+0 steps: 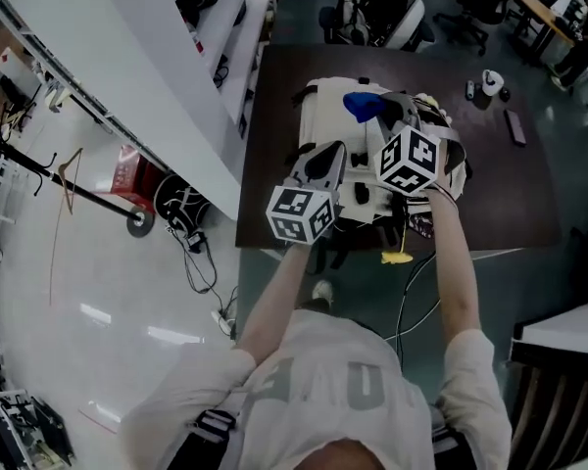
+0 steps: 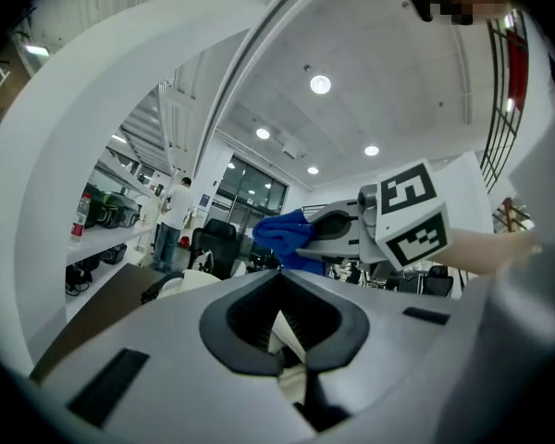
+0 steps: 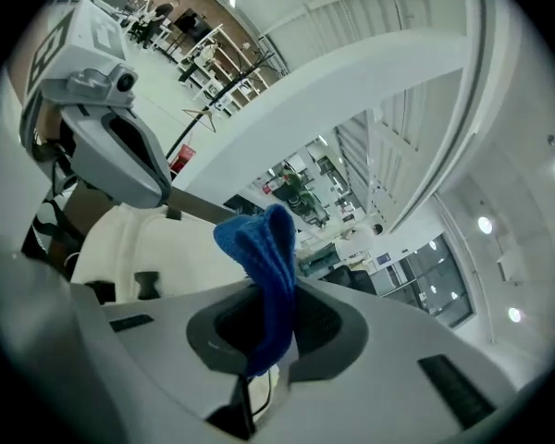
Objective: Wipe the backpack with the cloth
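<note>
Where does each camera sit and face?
Head view: on the head, looking down at the backpack; forearms, left gripper, right gripper show.
Left gripper view: along jaws shut on backpack fabric, toward the right gripper and forearm.
Right gripper view: along jaws shut on the cloth, toward the left gripper.
All share the cloth.

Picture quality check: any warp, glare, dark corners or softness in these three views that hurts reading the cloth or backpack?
Head view: dim and slightly soft, with glare on the floor at left, yet the blue cloth and white backpack read fine. Left gripper view: heavy fisheye bending, bright ceiling lamps, black corners. Right gripper view: same warp and dark corners; the cloth is crisp up close.
</note>
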A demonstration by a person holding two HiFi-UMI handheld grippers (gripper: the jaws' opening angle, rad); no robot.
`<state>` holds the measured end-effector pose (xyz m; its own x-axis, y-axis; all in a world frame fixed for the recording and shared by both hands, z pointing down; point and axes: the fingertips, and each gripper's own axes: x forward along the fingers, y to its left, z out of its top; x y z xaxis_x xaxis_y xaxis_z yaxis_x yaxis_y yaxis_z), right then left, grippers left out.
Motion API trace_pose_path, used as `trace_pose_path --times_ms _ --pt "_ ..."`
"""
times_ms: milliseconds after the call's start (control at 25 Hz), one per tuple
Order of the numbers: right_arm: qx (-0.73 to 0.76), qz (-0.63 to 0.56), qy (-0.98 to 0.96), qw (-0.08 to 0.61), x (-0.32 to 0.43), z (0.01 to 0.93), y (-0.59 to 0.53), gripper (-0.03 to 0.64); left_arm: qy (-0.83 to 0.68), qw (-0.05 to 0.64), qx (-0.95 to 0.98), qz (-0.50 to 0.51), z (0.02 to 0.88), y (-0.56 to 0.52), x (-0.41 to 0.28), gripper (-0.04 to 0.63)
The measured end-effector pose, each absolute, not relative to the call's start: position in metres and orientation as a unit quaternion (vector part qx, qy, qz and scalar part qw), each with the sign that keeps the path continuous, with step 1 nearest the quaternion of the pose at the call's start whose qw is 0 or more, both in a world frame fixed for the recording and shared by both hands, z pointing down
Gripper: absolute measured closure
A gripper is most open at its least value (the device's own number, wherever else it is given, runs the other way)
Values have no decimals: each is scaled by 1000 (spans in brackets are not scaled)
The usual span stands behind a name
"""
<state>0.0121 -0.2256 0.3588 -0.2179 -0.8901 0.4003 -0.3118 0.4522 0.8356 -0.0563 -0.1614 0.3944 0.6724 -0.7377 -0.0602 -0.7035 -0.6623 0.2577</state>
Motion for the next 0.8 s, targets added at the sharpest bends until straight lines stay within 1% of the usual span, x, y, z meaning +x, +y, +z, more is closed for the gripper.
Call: trace_pose_path --times_ms 200,400,800 --pt "437 -296 -702 479 33 358 -277 569 -400 108 906 -90 387 -202 -58 592" --pt "432 -271 -704 494 53 380 -324 569 -413 127 898 -78 403 -225 -54 591" --pt "365 -237 -727 531 48 450 -400 569 -453 128 881 -55 419 -267 -50 591"
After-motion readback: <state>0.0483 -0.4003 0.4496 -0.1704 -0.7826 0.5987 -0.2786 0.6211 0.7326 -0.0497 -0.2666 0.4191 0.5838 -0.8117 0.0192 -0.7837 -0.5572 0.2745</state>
